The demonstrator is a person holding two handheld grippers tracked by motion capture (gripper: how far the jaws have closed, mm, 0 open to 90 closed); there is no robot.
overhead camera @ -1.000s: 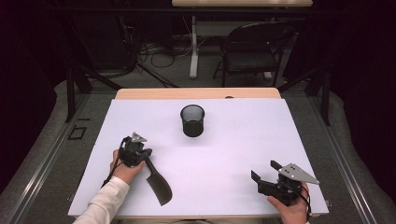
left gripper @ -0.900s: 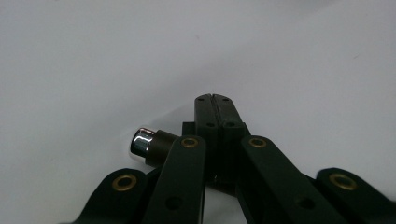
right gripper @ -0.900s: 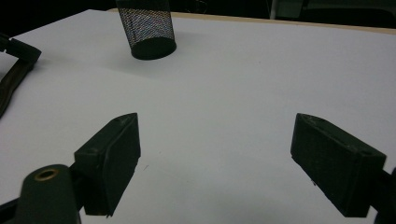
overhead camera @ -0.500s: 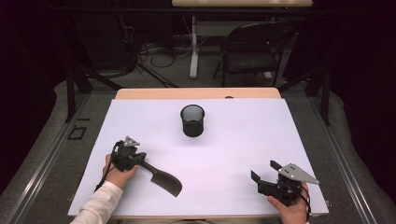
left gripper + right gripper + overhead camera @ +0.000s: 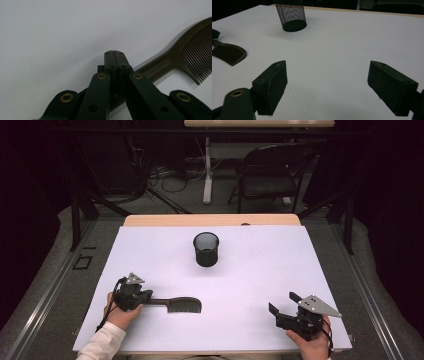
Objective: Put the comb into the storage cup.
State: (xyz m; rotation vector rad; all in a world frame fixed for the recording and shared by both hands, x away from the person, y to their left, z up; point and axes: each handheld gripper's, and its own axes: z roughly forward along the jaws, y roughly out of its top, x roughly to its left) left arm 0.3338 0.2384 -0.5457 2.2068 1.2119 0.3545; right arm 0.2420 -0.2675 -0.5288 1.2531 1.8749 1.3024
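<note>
Gripping the handle of a dark comb (image 5: 172,305), the left gripper (image 5: 134,295) sits at the near left of the table (image 5: 250,285), with the comb extending rightward from it across the white surface. In the left gripper view, the two black fingers (image 5: 110,65) are pressed together with no visible gap at the tips, and the comb (image 5: 175,60) handle passes between them low down, emerging to the right and widening into the toothed head. The comb is a flat, dark brownish piece of smooth, slightly glossy material; its handle is narrow and straight, and its head is broad with a curved back and a row of fine, closely spaced teeth. The fingers are matte black blocks with small screw holes, carried on black links with brass-coloured rivets. The right gripper (image 5: 287,307) rests at the near right of the table, well apart from the comb, with its fingers (image 5: 270,85) spread wide and nothing between them. In the right gripper view, the comb head (image 5: 228,53) lies at the left edge. A black wire-mesh cup (image 5: 206,249), cylindrical and upright with an open top, stands toward the far middle of the table, well apart from both grippers. The table is covered by a smooth, matte white sheet, with a strip of pale wood showing along its far edge.
</note>
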